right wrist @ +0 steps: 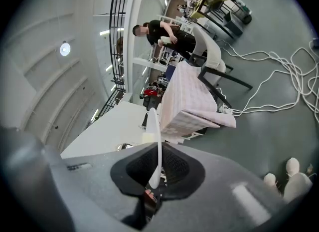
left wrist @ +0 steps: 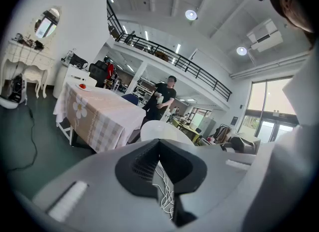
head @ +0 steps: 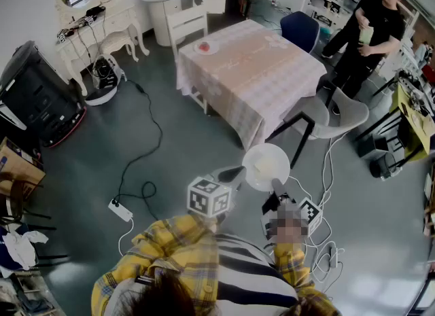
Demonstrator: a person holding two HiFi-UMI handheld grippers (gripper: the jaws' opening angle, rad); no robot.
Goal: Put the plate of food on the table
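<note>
Head view: food (head: 266, 166) on plate (head: 249, 172) indistinct

Right claw (right wrist: 155, 175) clamps the plate (right wrist: 158, 143), seen edge-on.

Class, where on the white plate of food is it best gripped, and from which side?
Grip the plate by its thin rim at the edge nearest the person, as the right gripper does: the rim fits between jaws, and the food sits mid-plate.

Right gripper (right wrist: 157, 176) fingers clamped on the plate (head: 266, 165) rim. Left gripper (left wrist: 159, 143) fingers together, empty. Both held out front, side by side.
</note>
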